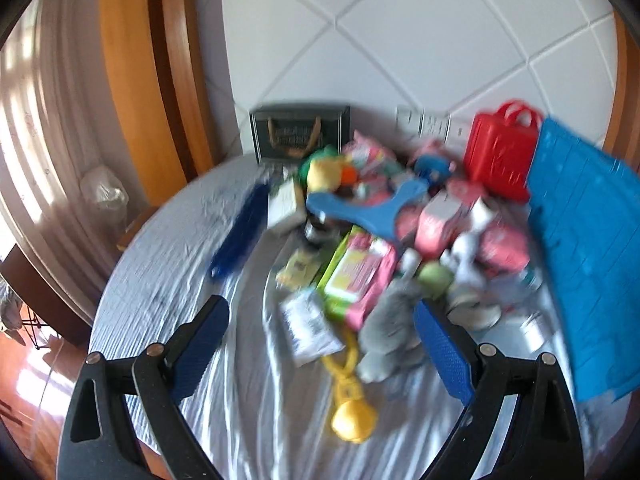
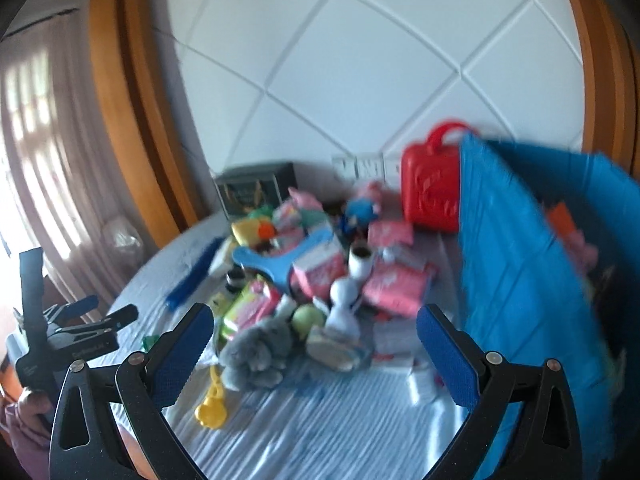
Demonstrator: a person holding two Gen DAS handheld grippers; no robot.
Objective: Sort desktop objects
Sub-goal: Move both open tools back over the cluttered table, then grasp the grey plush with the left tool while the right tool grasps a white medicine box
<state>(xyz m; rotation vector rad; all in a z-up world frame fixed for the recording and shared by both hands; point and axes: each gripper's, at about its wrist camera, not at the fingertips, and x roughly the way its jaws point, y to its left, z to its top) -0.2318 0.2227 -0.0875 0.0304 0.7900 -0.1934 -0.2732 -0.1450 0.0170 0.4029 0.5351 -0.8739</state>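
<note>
Clutter covers the middle of the round table [image 1: 168, 240], which wears a pale blue striped cloth. Both my tools hang above its near edge and grip nothing. My left gripper [image 1: 320, 348] has its jaws spread wide, and between them I see only cloth and the near end of the pile. My right gripper [image 2: 316, 348] is spread wide too, with nothing between its blue pads [image 2: 448, 360].

Nearest to me in the pile lies a grey plush toy [image 1: 394, 320], and just beside it, on its left, a yellow plastic toy [image 1: 352, 408] lies on the cloth. Behind the plush there is a green and pink packet [image 1: 356, 276], touching it, and a small green ball [image 1: 434, 274]. A blue flat piece shaped like a Y [image 1: 360, 212] lies on top of the heap. A dark blue comb-like strip [image 1: 240, 232] lies apart on the left side of the pile. At the far side a red toy case [image 1: 500, 156] stands upright near the white padded wall [image 1: 400, 40], and a dark box [image 1: 300, 132] stands far left against that wall.

On the right a blue storage bin [image 2: 520, 280] stands just beside the pile; in the right view some pink and orange things show inside it, too blurred to name. Both views are smeared, so small items I cannot identify.
</note>
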